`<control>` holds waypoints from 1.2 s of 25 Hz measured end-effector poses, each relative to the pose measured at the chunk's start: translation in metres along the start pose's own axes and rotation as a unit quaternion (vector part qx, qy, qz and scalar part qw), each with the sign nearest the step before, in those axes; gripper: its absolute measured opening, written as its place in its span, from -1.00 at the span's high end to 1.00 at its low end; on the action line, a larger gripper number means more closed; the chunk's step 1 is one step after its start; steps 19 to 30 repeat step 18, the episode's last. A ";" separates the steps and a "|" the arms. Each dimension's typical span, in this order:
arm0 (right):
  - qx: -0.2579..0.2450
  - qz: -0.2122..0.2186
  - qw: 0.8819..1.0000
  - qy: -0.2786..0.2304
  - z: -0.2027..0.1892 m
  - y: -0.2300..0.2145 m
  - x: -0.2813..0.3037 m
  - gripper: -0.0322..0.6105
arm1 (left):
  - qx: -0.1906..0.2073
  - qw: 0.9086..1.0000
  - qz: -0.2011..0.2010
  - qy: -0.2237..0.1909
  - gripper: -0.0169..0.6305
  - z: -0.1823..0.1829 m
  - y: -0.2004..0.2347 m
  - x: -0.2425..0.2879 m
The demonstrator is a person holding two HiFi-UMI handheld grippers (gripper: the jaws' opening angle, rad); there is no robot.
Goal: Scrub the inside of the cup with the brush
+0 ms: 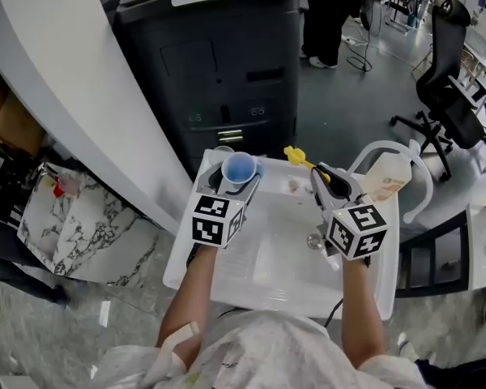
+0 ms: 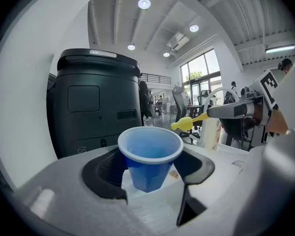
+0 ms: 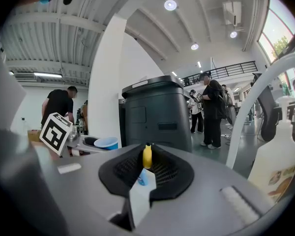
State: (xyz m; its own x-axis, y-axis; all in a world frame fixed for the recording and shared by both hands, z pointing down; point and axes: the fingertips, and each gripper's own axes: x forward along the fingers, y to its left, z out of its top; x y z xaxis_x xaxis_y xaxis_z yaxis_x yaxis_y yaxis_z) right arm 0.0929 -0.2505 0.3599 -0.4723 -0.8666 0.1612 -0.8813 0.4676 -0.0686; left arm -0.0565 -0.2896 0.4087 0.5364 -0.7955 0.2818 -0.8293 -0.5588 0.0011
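A blue plastic cup (image 2: 150,159) stands upright between the jaws of my left gripper (image 2: 150,171), which is shut on its sides; its mouth faces up and its inside looks empty. In the head view the cup (image 1: 240,168) is held over the far left of the white sink (image 1: 227,286), at the tip of my left gripper (image 1: 236,183). My right gripper (image 1: 328,183) is shut on a yellow-handled brush (image 1: 298,157) that points toward the cup from the right, a short way apart from it. In the right gripper view the yellow brush (image 3: 147,156) shows end-on between the jaws of my right gripper (image 3: 146,173).
A large black bin (image 1: 219,63) stands just behind the sink. A soap pump bottle (image 1: 386,183) sits at the sink's right corner beside a white curved tap (image 1: 373,154). A white wall (image 1: 73,79) runs along the left. Office chairs (image 1: 445,79) and people stand farther back.
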 end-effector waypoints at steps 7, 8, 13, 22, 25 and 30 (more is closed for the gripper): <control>0.003 -0.004 1.000 -0.004 0.001 -0.002 -0.001 0.79 | 0.007 1.000 0.003 -0.006 0.02 0.004 0.002 -0.001; 0.004 -0.004 1.000 -0.005 0.001 -0.002 -0.001 0.79 | 0.008 1.000 0.003 -0.006 0.02 0.004 0.001 -0.001; 0.002 -0.004 1.000 -0.004 0.002 -0.001 0.000 0.79 | 0.009 1.000 0.001 -0.007 0.02 0.006 0.002 0.000; 0.001 -0.004 1.000 -0.003 0.003 0.000 0.000 0.79 | 0.011 1.000 0.000 -0.004 0.02 0.006 0.002 0.000; 0.001 -0.004 1.000 -0.003 0.003 0.000 0.000 0.79 | 0.011 1.000 0.000 -0.004 0.02 0.006 0.002 0.000; 0.001 -0.004 1.000 -0.003 0.003 0.000 0.000 0.79 | 0.011 1.000 0.000 -0.004 0.02 0.006 0.002 0.000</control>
